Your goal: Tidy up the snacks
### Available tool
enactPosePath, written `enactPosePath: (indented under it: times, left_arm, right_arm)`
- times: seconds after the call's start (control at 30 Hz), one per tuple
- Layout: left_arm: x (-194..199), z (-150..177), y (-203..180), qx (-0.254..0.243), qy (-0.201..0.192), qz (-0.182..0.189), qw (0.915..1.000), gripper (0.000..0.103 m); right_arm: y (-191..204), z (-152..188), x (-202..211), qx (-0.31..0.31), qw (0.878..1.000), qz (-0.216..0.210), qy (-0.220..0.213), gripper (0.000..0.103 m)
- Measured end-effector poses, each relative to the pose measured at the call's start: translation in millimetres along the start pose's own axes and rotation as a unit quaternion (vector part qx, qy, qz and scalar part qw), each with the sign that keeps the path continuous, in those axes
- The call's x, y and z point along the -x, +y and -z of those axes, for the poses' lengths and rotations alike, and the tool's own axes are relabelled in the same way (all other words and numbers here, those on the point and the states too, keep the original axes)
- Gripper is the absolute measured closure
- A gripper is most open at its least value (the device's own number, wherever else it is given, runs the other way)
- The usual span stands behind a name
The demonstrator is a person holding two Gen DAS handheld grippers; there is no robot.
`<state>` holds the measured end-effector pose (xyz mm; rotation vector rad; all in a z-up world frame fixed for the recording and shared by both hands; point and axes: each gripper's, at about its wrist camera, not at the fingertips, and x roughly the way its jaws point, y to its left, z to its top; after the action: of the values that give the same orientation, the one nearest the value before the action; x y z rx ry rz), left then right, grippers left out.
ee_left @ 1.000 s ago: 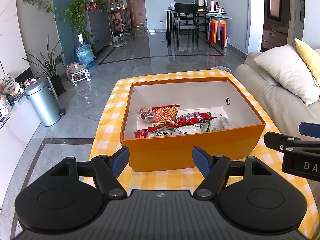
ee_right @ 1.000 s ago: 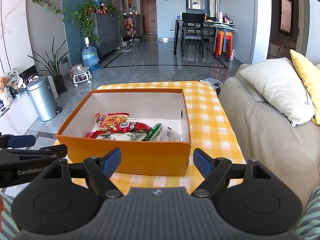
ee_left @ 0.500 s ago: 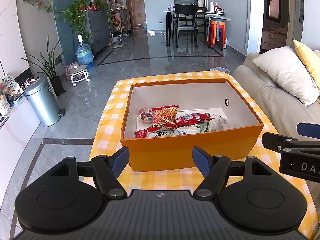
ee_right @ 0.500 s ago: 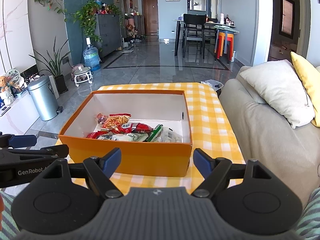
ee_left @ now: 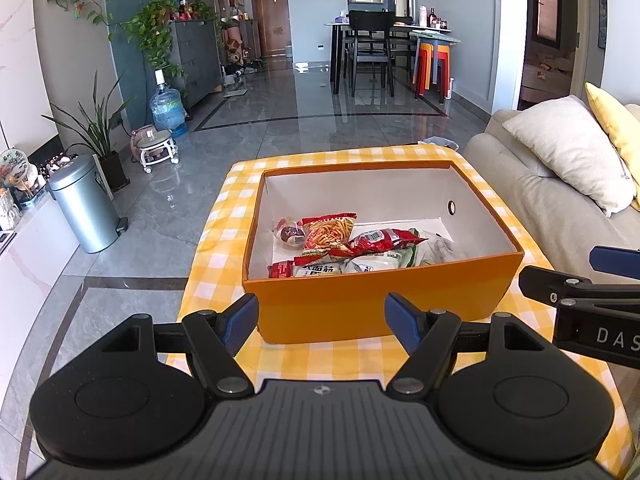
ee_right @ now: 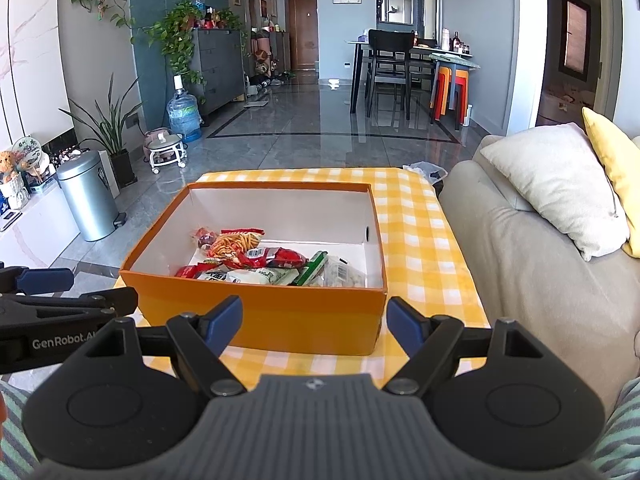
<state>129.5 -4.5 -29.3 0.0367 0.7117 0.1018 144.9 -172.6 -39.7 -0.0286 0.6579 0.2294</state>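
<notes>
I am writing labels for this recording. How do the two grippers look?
Both the left gripper and right gripper are black, with blue finger pads, round disc housings and a ribbed grey body. White lettering marks their sides. Striped green-grey fabric shows nearby.

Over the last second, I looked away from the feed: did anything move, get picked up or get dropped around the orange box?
Nothing visibly changed. Both tools, left and right, hang open and empty in front of the orange box, and the snack packets lie in the same heap inside it on the checked tablecloth.
</notes>
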Motion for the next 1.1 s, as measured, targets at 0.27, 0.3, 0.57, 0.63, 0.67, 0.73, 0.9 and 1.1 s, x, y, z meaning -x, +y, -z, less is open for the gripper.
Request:
enactPosePath:
  times: [0.27,0.3,0.57,0.63,0.67,0.73,0.9,1.1]
  left_arm:
    - [0.2,-0.2,0.6,0.002,0.001,0.003,1.0000,0.019]
    - [0.2,-0.2,0.6,0.002,0.001,0.002,1.0000,0.019]
    - [1.0,1.0,-0.1,0.006,-0.001,0.003,1.0000,0.019]
    - [0.1,0.9,0.2,0.006,0.000,0.002,1.0000,0.019]
    - [-0.2,0.8,0.4,0.007,0.000,0.003,1.0000,0.019]
    - [-0.7,0.8,1.6,0.007,0.000,0.002,1.0000,0.019]
    - [0.3,1.0,1.0,0.008,-0.001,-0.002,1.0000,0.018]
    - [2.0,1.2,-0.4,0.002,0.001,-0.003,1.0000,0.018]
  right_arm:
    - [2.5,-1.5,1.0,0.003,1.000,0.002,-0.001,0.027]
    - [2.7,-1.9,1.4,0.003,1.000,0.002,-0.001,0.027]
    - [4.0,-3.3,2.1,0.002,1.000,0.003,0.000,0.026]
    - [4.4,-3.1,2.0,0.002,1.000,0.003,0.000,0.026]
    - [4.2,-3.0,2.1,0.002,1.000,0.003,0.000,0.026]
    - [4.3,-3.1,2.2,0.003,1.000,0.003,0.000,0.026]
    - [4.2,-2.7,2.0,0.002,1.000,0.003,0.000,0.026]
    - [3.6,-1.9,2.5,0.001,1.000,0.003,0.002,0.025]
